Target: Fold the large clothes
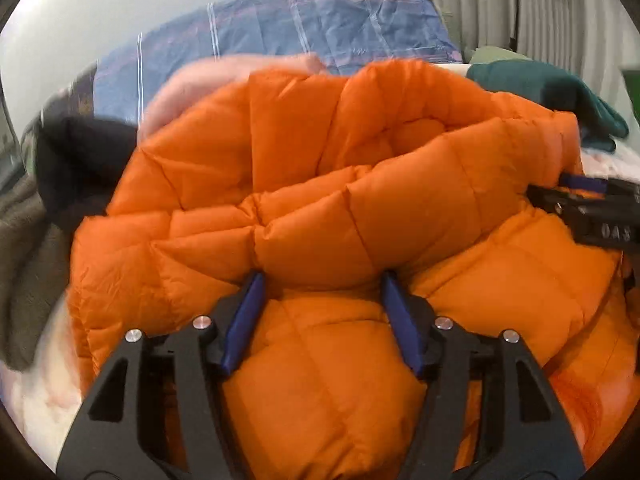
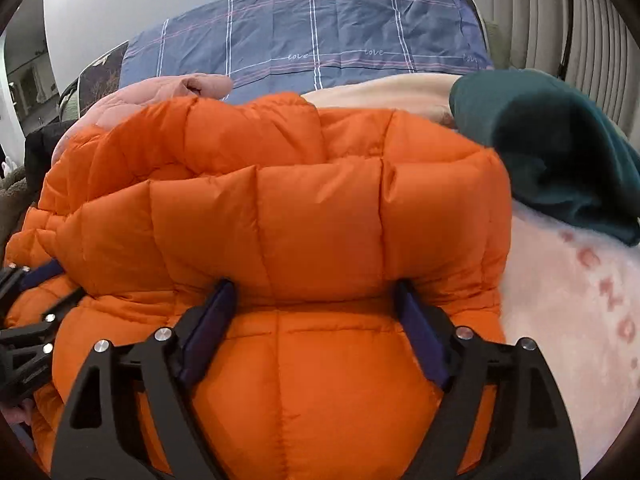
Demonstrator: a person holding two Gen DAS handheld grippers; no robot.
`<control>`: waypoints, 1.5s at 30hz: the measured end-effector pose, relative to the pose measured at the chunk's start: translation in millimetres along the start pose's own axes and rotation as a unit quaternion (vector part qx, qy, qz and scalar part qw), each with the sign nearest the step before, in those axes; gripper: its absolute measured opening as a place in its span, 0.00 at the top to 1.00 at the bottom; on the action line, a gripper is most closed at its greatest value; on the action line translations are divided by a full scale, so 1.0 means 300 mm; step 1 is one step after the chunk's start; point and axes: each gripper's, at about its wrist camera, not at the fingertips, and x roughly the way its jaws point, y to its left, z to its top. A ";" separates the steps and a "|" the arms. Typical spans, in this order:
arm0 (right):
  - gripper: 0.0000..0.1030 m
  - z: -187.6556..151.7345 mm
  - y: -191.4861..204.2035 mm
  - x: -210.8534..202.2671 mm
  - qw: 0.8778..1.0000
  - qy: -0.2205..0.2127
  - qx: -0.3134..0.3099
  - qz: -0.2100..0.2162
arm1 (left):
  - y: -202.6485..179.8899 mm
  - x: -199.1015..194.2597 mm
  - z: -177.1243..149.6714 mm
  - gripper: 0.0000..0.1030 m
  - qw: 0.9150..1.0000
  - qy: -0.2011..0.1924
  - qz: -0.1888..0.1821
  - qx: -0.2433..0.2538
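A bright orange quilted puffer jacket (image 1: 320, 208) lies bunched on the pale pink fleece blanket (image 2: 568, 320). Its puffy, stitched panels are doubled over into a thick roll across the middle, above a flatter layer, its right side close to the blanket's lettered part.

Orange jacket (image 2: 320, 220) bulges ahead; teal garment (image 2: 560, 152) crowds right, pink bedding (image 2: 580, 320) seemingly passable.

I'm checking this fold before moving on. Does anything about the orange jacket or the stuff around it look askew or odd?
The orange puffer jacket is bunched: its folded-over layer humps unevenly instead of lying flat. Both the left gripper and the right gripper are open, straddling the puffy fabric. A teal garment lies crumpled beside it. No damage shows.
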 end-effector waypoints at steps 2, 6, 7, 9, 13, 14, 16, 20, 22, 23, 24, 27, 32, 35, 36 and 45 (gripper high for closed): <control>0.20 -0.001 -0.002 0.003 1.000 -0.001 -0.002 0.000 | -0.004 0.003 0.000 0.39 1.000 0.002 -0.003 -0.003; 0.19 -0.008 0.001 0.011 1.000 -0.001 -0.008 -0.009 | -0.009 0.000 -0.018 0.39 1.000 0.003 0.002 -0.001; 0.19 -0.004 0.005 0.012 1.000 -0.001 -0.013 -0.014 | -0.012 -0.003 -0.017 0.39 1.000 0.003 0.004 0.001; 0.19 0.004 0.003 -0.010 1.000 0.000 -0.015 -0.003 | 0.008 0.001 0.008 0.39 1.000 -0.002 0.003 -0.001; 0.19 -0.032 -0.099 -0.232 0.999 -0.022 0.000 0.025 | 0.097 -0.183 -0.012 0.38 0.998 -0.022 -0.021 -0.048; 0.19 -0.053 -0.121 -0.281 0.999 -0.026 -0.001 0.029 | 0.124 -0.235 -0.041 0.34 0.997 -0.024 -0.036 -0.062; 0.19 -0.132 -0.191 -0.394 0.999 -0.026 -0.010 0.040 | 0.190 -0.348 -0.139 0.31 0.994 -0.023 -0.067 -0.079; 0.34 -0.341 -0.326 -0.528 0.997 0.003 -0.001 0.073 | 0.288 -0.484 -0.361 0.31 0.994 0.005 -0.077 -0.084; 0.43 -0.445 -0.366 -0.561 0.996 0.029 0.012 0.088 | 0.328 -0.524 -0.477 0.31 0.992 0.034 -0.086 -0.091; 0.45 -0.494 -0.370 -0.581 0.995 0.039 0.020 0.090 | 0.340 -0.537 -0.526 0.31 0.990 0.046 -0.094 -0.097; 0.45 -0.534 -0.380 -0.596 0.994 0.044 0.029 0.095 | 0.348 -0.547 -0.565 0.31 0.987 0.057 -0.105 -0.108; 0.45 -0.618 -0.387 -0.656 0.990 0.040 0.056 0.121 | 0.358 -0.608 -0.657 0.31 0.977 0.048 -0.152 -0.140; 0.46 -0.698 -0.377 -0.731 0.982 0.046 0.079 0.168 | 0.286 -0.675 -0.719 0.31 0.963 0.042 -0.222 -0.145; 0.48 -0.745 -0.383 -0.758 0.976 0.052 0.095 0.189 | 0.230 -0.703 -0.747 0.31 0.964 0.041 -0.232 -0.127; 0.49 -0.769 -0.388 -0.773 0.973 0.051 0.105 0.198 | 0.225 -0.711 -0.753 0.31 0.963 0.040 -0.235 -0.127; 0.96 -0.698 -0.367 -0.835 0.954 0.008 0.131 0.270 | 0.207 -0.821 -0.653 0.92 0.955 -0.025 -0.261 -0.137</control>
